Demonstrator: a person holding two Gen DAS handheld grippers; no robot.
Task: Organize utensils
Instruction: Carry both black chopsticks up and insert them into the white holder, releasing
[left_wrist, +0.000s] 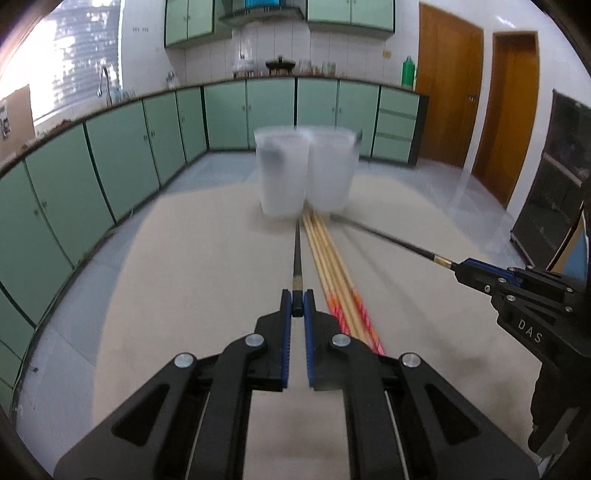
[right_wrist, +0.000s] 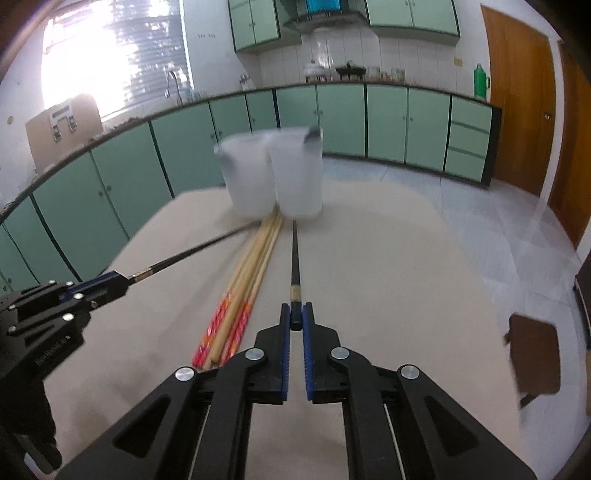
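I read "DAS" embossed on right gripper (left_wrist: 461, 266) body. My left gripper (left_wrist: 296, 308): blue ribbed fingers (left_wrist: 285, 314) nearly closed, pinching butt of slim black chopstick (left_wrist: 297, 254) with brass band. Right gripper likewise clamps second black chopstick (right_wrist: 294, 254). Both tips point toward two frosted translucent cups (left_wrist: 306, 171), blurred, upright, touching. Bamboo chopsticks (left_wrist: 330, 266), red-orange printed ends, lie bundled on beige matte table (left_wrist: 166, 295) just before cups, between black pair.
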